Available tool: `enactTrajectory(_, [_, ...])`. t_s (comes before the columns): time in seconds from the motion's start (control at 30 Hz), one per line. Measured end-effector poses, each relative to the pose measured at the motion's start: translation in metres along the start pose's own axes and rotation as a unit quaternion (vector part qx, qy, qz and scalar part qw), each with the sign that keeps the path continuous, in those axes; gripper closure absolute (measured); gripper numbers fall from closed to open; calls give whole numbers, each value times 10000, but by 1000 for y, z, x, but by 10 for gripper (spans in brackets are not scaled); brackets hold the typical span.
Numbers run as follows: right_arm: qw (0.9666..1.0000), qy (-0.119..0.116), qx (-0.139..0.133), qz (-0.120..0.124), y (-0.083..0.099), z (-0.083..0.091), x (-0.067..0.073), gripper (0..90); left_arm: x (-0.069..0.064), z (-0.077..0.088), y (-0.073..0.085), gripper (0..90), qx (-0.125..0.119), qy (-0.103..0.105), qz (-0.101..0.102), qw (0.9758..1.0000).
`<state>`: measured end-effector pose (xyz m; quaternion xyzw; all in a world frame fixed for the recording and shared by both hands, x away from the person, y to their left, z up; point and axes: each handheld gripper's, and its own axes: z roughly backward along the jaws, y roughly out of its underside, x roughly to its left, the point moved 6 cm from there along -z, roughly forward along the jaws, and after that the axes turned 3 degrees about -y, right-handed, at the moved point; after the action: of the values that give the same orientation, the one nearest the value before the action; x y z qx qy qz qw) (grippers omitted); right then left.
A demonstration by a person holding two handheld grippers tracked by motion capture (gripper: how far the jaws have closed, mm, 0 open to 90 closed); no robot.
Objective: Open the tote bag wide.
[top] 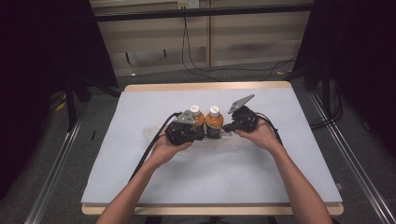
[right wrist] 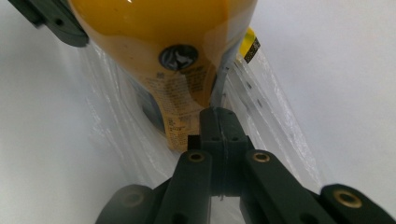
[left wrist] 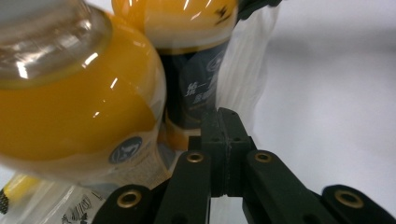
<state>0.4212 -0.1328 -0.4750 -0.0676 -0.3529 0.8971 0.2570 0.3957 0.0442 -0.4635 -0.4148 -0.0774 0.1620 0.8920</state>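
High view: Two bottles of orange juice stand side by side near the centre of the table [top: 140, 154], on a crumpled clear plastic bag [top: 236, 145]. The left bottle [top: 196, 116] and right bottle [top: 213, 122] each carry a white cap; their labels are too small to read. The left gripper [top: 198, 133] sits against the left bottle, the right gripper [top: 227, 127] against the right one; the jaws are hard to make out here.

Left gripper view: The jaws are fully closed, pads together, pinching clear film. The near bottle is blurred and cut off at the top. The farther bottle's dark label bears white Chinese characters, partly legible.

Right gripper view: The jaws are closed on a fold of the bag. The bottle shows a round dark emblem and small unreadable print.
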Motion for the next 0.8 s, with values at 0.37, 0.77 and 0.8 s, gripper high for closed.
enactTrajectory(0.37, [9996, -81, 196, -197, 5, -15, -8, 900, -5, -20, 0, 900, 130, -116, -102, 9998])
enactTrajectory(0.77, [9980, -194, 283, -534, 9, -38, -19, 900, -12, -45, 20, 900, 591, -148, -166, 9980])
enactTrajectory(0.8, [9970, -231, 313, -662, 9, -40, -21, 900, -13, -46, 22, 900, 669, -117, -189, 9975])
